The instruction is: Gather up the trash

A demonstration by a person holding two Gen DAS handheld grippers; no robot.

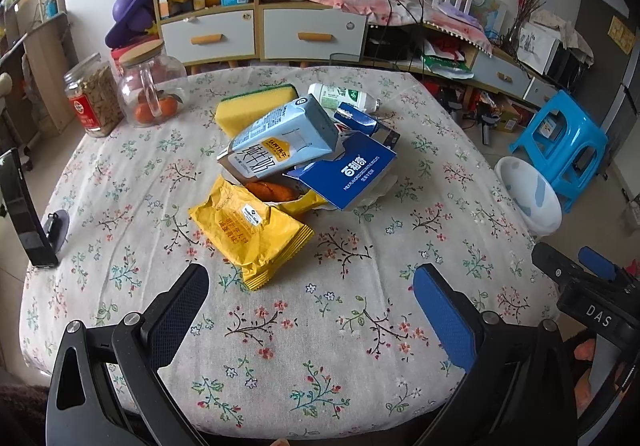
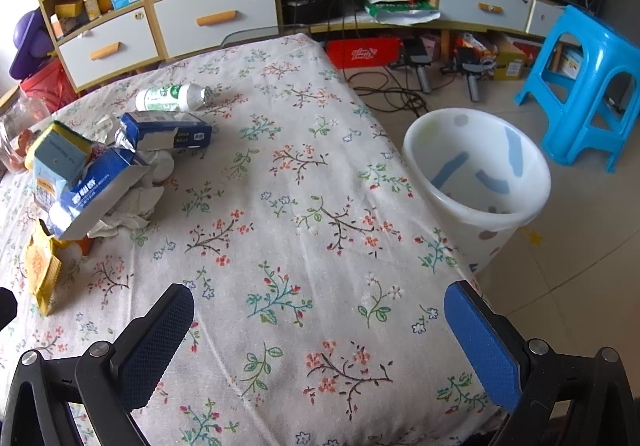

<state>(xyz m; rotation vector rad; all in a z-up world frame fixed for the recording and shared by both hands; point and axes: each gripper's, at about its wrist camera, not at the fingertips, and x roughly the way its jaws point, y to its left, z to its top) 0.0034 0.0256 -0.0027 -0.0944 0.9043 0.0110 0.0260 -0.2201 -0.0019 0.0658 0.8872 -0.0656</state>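
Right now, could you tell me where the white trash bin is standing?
The white trash bin stands on the floor just off the table's right edge, in front of the blue stool; the left wrist view shows it at far right.

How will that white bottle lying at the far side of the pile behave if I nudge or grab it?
The bottle lies on its side on the tablecloth, so a nudge will probably roll it. It looks like thin plastic and likely empty, so light and apt to dent or slip between the pads. Both grippers are open and well short of it.
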